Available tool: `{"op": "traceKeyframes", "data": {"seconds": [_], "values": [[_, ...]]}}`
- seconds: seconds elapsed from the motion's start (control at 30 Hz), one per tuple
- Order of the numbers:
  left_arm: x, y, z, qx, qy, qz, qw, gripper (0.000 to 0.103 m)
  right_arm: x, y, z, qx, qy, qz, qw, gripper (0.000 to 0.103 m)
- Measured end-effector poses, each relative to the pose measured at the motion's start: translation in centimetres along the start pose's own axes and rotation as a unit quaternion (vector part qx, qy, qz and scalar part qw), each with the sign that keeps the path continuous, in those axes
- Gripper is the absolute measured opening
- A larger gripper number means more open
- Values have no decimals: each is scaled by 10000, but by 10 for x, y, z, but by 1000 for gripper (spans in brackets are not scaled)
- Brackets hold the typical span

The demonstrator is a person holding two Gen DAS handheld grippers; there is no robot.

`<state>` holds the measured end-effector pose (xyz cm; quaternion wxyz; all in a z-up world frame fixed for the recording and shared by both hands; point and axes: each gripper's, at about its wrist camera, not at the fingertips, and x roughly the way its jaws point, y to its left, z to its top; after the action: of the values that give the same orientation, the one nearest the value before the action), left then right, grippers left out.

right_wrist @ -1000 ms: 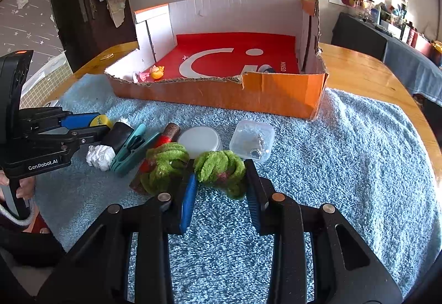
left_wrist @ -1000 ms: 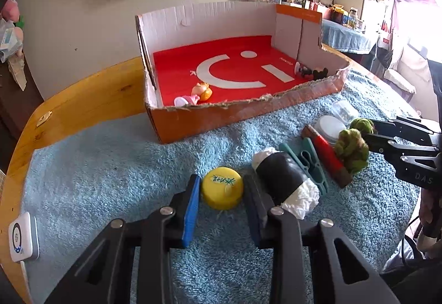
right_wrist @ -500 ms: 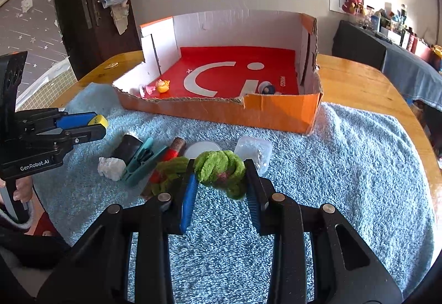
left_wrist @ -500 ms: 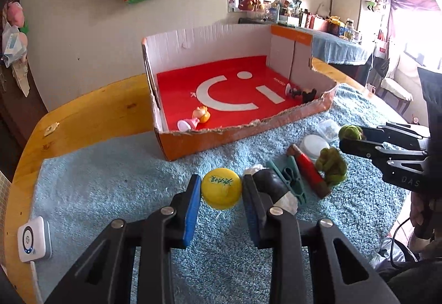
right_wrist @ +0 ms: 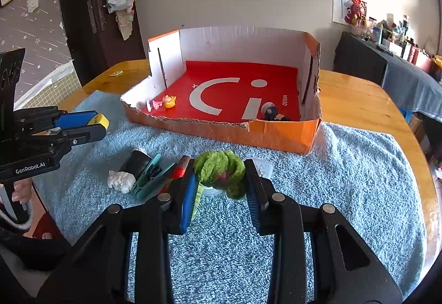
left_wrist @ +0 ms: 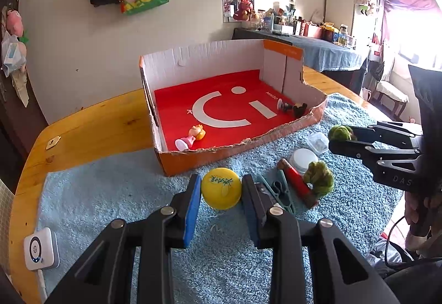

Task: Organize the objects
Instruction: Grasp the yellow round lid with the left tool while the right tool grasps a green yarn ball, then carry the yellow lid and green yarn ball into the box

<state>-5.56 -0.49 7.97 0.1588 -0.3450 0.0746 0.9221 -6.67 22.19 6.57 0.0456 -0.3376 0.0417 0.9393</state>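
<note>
My left gripper [left_wrist: 221,184] is shut on a yellow round cap [left_wrist: 221,189] and holds it above the blue towel [left_wrist: 110,193]. In the right wrist view my right gripper [right_wrist: 221,179] is shut on a green fuzzy scrunchie [right_wrist: 219,170], also clear of the towel. Each gripper shows in the other's view: the left gripper [right_wrist: 94,124] at the left, the right gripper [left_wrist: 335,138] at the right. Beyond both stands the orange cardboard box [left_wrist: 237,149] with a red floor. A pink and orange figure [left_wrist: 193,135] and a dark figure [left_wrist: 292,107] lie inside.
On the towel lie a second green scrunchie [left_wrist: 319,178], a red tube [left_wrist: 297,185], a teal clip [left_wrist: 279,190], a white lid [left_wrist: 304,159], a clear tub [left_wrist: 317,139] and a black roll with white paper [right_wrist: 132,165]. A white device [left_wrist: 41,248] sits at the table's left edge.
Both grippers have risen off the towel, the left with the yellow cap and the right with the green scrunchie. The items on the towel look smaller and lower.
</note>
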Motion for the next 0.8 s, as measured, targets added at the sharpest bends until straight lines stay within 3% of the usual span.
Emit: {"op": "traceKeyframes", "data": {"seconds": [0.27, 0.43, 0.8], "values": [[1, 2, 24, 12, -113, -116, 9999, 32, -3, 0, 23, -122, -141, 9, 9998, 31], [21, 2, 47, 116, -34, -323, 9994, 32, 8, -3, 49, -215, -169, 79, 9996, 31], [87, -1, 65, 381, 608, -525, 9960, 32, 75, -13, 76, -498, 588, 224, 9968, 31]]}}
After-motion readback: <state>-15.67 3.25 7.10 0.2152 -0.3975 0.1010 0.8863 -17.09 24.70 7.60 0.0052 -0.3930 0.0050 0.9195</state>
